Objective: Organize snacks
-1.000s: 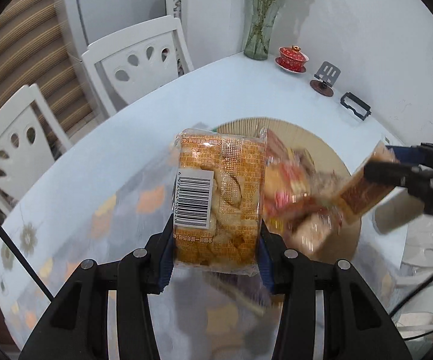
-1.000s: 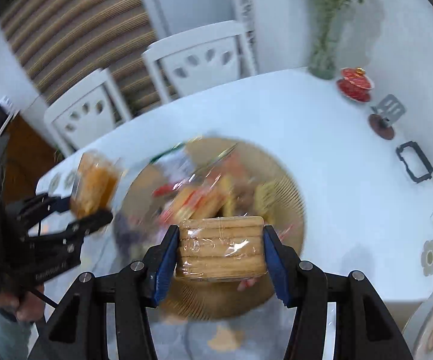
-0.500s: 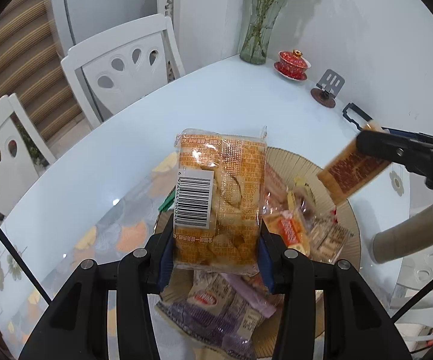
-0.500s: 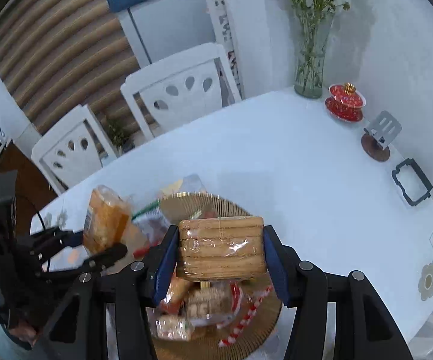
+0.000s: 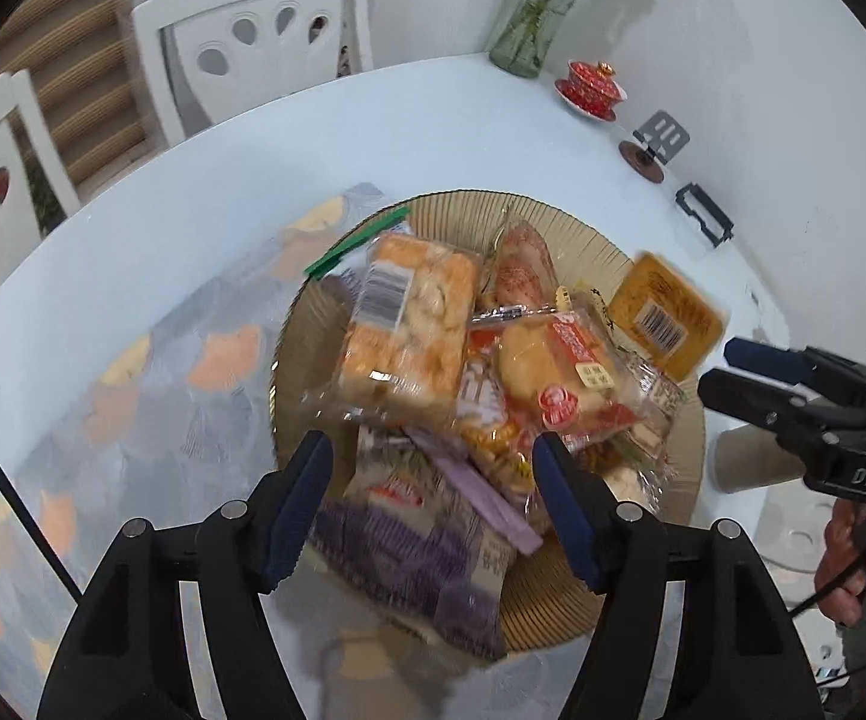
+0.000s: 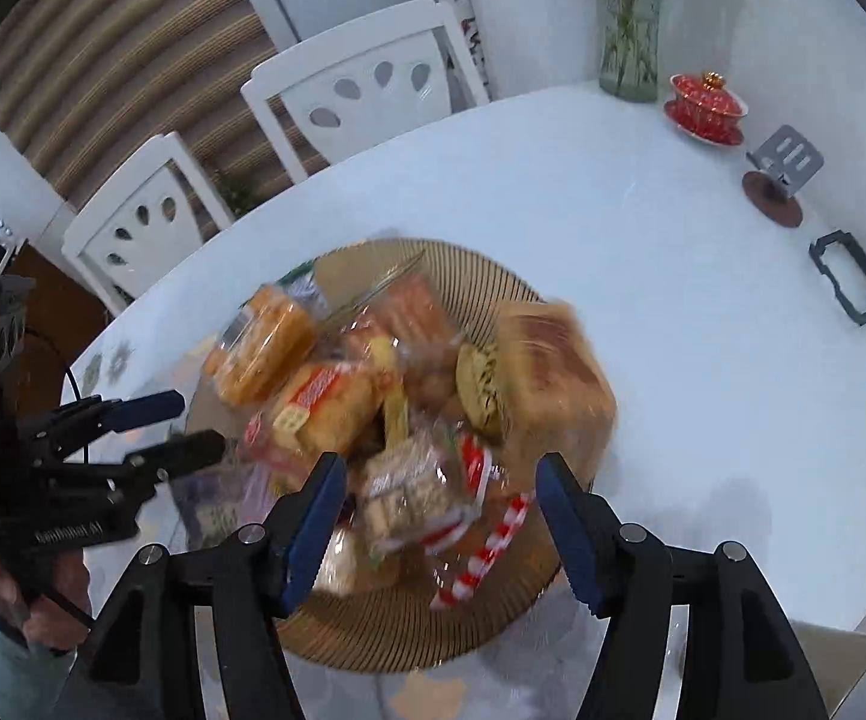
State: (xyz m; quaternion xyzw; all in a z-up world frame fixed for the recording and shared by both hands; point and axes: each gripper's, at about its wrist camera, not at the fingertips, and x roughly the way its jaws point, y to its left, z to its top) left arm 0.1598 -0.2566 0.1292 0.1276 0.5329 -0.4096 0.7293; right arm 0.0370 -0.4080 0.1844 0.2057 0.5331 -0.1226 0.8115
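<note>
A round woven tray point(image 5: 559, 222) point(image 6: 493, 276) on the white table holds a pile of wrapped snacks. My left gripper point(image 5: 430, 480) is open and empty just above the tray's near side; the orange cracker pack point(image 5: 409, 330) with a barcode lies on the pile ahead of it, and shows in the right wrist view point(image 6: 265, 348). My right gripper point(image 6: 439, 504) is open and empty above the tray; the brown biscuit pack point(image 6: 559, 378) lies blurred at the tray's right edge, and shows in the left wrist view point(image 5: 664, 315). Each gripper appears in the other's view point(image 5: 733, 372) point(image 6: 187, 420).
A glass vase with flowers point(image 6: 628, 42), a red lidded cup on a saucer point(image 6: 706, 105), a small grey stand point(image 6: 784, 171) and a black clip point(image 6: 850, 285) sit along the table's far side by the wall. White chairs point(image 6: 367, 102) stand behind the table.
Both grippers opened and let go of their packs. The orange cracker pack and the brown biscuit pack dropped onto the tray's pile. Both views moved closer over the tray.
</note>
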